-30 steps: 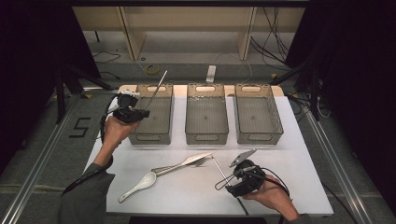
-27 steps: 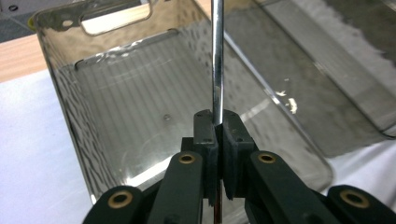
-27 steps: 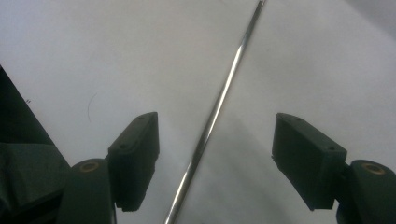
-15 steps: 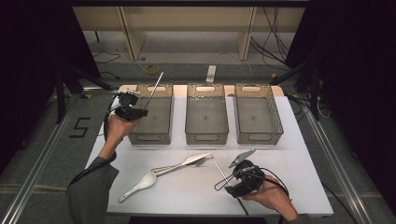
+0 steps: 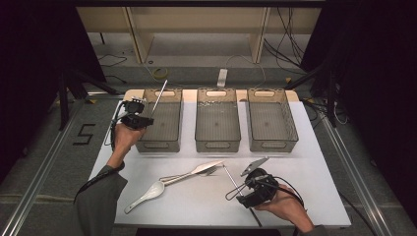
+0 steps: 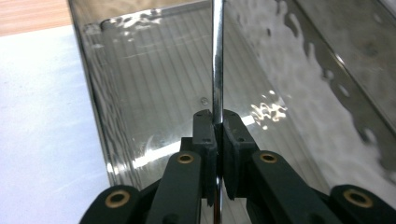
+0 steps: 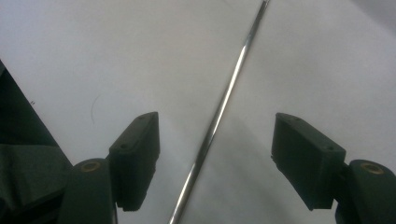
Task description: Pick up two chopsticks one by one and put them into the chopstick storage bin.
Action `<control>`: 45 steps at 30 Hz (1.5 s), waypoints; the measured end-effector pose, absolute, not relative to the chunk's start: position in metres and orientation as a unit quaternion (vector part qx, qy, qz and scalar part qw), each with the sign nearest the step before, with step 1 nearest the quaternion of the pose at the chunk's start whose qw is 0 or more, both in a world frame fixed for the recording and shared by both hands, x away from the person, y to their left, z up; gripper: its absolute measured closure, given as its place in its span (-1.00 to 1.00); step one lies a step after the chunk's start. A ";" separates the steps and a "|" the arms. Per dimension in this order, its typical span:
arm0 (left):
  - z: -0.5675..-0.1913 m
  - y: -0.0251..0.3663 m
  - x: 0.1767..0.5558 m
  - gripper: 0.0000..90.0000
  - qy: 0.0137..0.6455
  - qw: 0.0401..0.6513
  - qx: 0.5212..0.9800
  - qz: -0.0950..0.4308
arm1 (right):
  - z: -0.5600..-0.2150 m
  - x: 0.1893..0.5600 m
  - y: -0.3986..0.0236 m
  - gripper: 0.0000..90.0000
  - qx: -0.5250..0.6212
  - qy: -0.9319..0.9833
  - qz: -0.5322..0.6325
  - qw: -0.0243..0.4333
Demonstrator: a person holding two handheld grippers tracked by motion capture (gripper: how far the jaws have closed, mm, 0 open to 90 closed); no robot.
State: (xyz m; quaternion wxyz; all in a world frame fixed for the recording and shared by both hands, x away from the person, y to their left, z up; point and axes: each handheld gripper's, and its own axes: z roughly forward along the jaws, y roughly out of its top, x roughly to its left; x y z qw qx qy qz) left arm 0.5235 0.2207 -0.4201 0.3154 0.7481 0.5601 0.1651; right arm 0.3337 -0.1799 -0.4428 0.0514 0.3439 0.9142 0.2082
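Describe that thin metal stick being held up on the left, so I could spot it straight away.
Start at the row of three clear bins on the white table and take the left bin. Over its near left corner the left gripper pinches a thin metal rod. Unlike the utensils lying flat on the table, it slants up into the air.

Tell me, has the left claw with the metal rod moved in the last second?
Yes. The left claw has sunk a little toward the near end of the left bin, and the rod it grips has dipped with it.
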 end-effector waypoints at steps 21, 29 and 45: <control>-0.387 0.214 0.454 -0.49 0.512 0.410 0.743 0.133 | -0.442 0.337 -0.177 -0.11 0.345 0.919 0.187 0.045; -0.390 0.207 0.428 -0.59 0.484 0.443 0.747 0.108 | -0.443 0.339 -0.173 0.00 0.344 0.923 0.169 0.042; -0.406 0.187 0.374 -0.64 0.415 0.476 0.766 0.121 | -0.443 0.342 -0.162 0.27 0.328 0.936 0.125 0.038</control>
